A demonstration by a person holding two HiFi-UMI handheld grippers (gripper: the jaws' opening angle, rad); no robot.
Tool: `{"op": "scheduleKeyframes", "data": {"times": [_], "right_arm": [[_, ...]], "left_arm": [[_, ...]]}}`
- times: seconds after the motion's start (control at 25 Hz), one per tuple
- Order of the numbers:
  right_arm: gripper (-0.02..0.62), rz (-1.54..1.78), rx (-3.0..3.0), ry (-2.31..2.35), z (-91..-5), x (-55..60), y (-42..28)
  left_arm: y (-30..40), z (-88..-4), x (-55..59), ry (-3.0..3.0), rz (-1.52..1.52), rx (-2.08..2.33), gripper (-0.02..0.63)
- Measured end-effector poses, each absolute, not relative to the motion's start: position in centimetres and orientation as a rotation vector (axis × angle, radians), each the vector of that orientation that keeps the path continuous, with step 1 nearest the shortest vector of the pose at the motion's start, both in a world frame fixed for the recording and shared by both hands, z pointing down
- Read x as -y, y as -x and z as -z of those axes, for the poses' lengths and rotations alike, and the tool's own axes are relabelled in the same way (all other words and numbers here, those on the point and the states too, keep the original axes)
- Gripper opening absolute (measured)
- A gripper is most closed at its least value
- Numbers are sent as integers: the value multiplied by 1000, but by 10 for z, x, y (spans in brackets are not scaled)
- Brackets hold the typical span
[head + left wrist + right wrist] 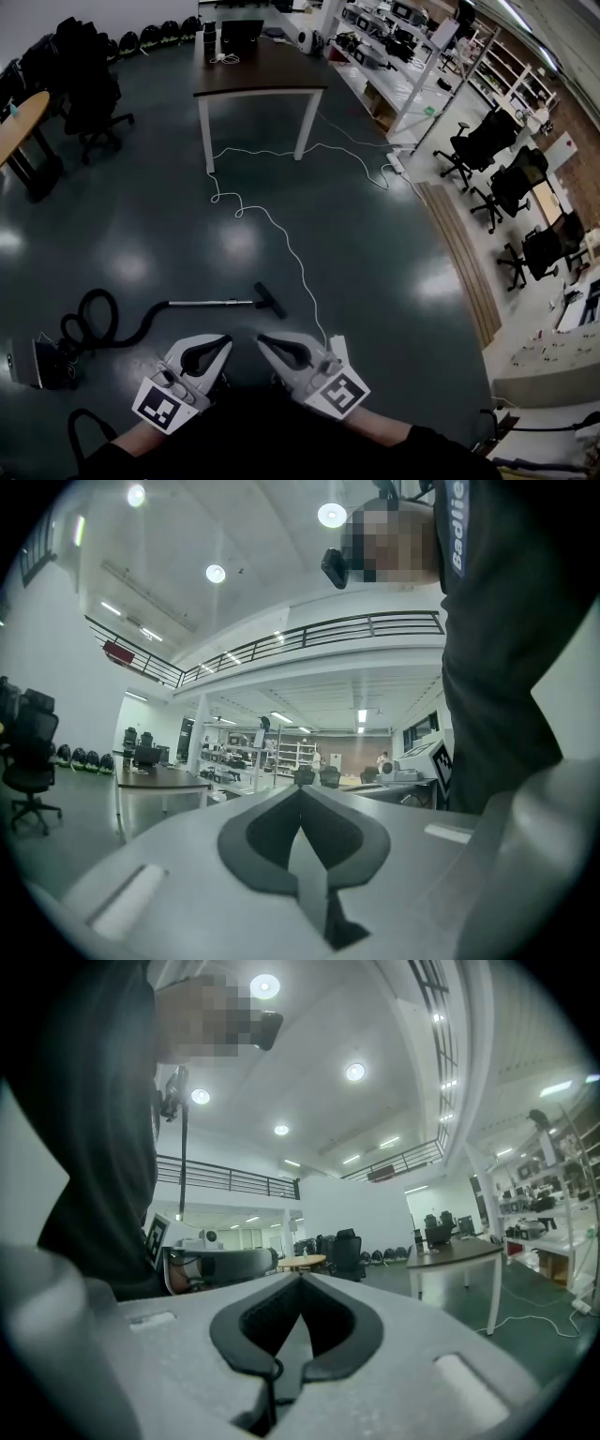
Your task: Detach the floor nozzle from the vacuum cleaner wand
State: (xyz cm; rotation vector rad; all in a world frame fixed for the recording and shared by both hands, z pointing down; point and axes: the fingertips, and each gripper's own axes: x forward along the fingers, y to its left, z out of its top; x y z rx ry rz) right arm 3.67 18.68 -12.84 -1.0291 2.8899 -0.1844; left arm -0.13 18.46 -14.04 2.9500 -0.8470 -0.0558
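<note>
Approach step, by judgement: left gripper and right gripper closed, empty; nozzle, attached to wand, lies on floor at 12 o'clock, apart; next move requires opening jaws and reaching down.

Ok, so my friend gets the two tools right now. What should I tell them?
Left tool: shut, empty.
Right tool: shut, empty, close beside the left one.
Things: the vacuum lies on the floor ahead. The floor nozzle sits on the end of the wand, and the hose curls away to the left.
Done: nothing yet, the nozzle looks attached and neither tool touches it.
Left: probably hold the wand with one tool and pull the nozzle off with the other.
</note>
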Motion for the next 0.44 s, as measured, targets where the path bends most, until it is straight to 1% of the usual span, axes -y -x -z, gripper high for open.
{"op": "scheduleKeyframes", "data": {"times": [0.44], "right_arm": [[0,197,-2876,1039,123,-182,-36]], "left_arm": [[6,130,-181,-2936,42,868,3]]}}
